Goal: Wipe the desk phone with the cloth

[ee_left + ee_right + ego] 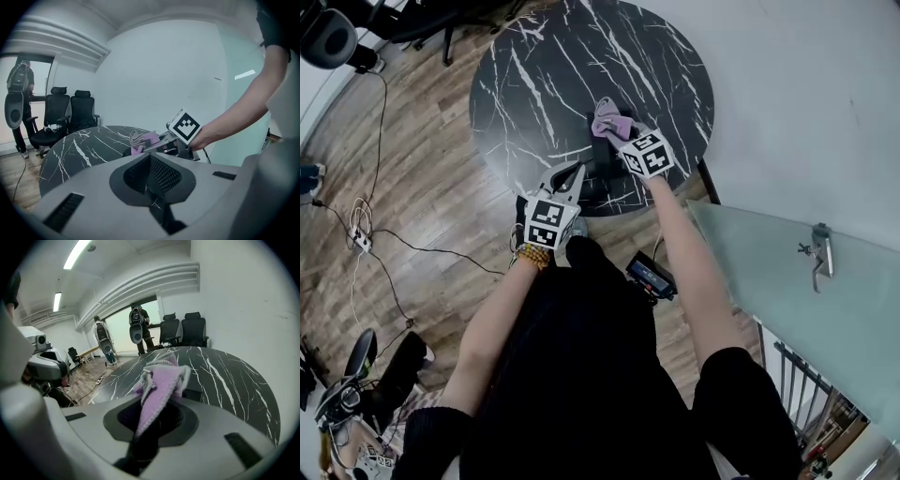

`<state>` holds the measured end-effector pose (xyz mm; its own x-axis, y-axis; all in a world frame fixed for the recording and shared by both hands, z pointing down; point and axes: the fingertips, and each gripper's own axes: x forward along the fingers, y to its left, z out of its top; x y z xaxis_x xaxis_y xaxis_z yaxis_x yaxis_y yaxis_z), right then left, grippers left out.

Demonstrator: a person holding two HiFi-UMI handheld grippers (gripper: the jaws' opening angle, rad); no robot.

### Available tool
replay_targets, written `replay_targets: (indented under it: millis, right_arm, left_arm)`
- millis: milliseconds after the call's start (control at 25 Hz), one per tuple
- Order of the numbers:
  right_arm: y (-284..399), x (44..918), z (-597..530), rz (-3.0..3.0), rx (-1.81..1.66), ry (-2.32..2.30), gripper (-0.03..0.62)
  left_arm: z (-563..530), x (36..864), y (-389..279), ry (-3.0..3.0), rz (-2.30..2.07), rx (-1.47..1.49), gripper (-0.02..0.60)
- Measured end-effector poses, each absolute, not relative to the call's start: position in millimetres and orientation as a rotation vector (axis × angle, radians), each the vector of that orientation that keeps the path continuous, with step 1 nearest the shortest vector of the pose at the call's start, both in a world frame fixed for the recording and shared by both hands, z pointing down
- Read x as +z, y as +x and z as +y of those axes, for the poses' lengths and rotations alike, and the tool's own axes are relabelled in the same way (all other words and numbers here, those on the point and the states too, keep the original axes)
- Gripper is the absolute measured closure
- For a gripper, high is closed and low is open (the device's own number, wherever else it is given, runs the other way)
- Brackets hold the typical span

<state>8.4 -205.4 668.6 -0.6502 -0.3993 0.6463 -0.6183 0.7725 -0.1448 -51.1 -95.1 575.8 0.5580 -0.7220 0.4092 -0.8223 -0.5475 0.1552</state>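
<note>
The purple cloth [609, 120] hangs bunched from my right gripper [621, 134], which is shut on it above the near part of the round black marble table [534, 84]. Just under the cloth lies the dark desk phone [602, 157], mostly hidden by the gripper. In the right gripper view the cloth [161, 380] sticks up between the jaws of the right gripper [157, 416]. My left gripper [571, 175] hovers at the table's near edge, left of the phone, shut with nothing in it. In the left gripper view the cloth [143, 139] shows beyond the left gripper [150, 171].
Black office chairs [70, 112] stand behind the table, and a person [18, 93] stands in the doorway. Cables and a power strip [361, 239] lie on the wooden floor. A glass partition [806, 300] runs along the right, and a dark device [652, 277] lies on the floor.
</note>
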Motion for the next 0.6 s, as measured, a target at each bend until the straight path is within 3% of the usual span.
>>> replay_targets:
  millis: [600]
  right_arm:
    - [16.8, 678.9, -185.0, -2.368, 0.468, 0.726, 0.514]
  left_arm:
    - [-95.1, 576.0, -43.7, 2.486, -1.253, 0.447, 0.568]
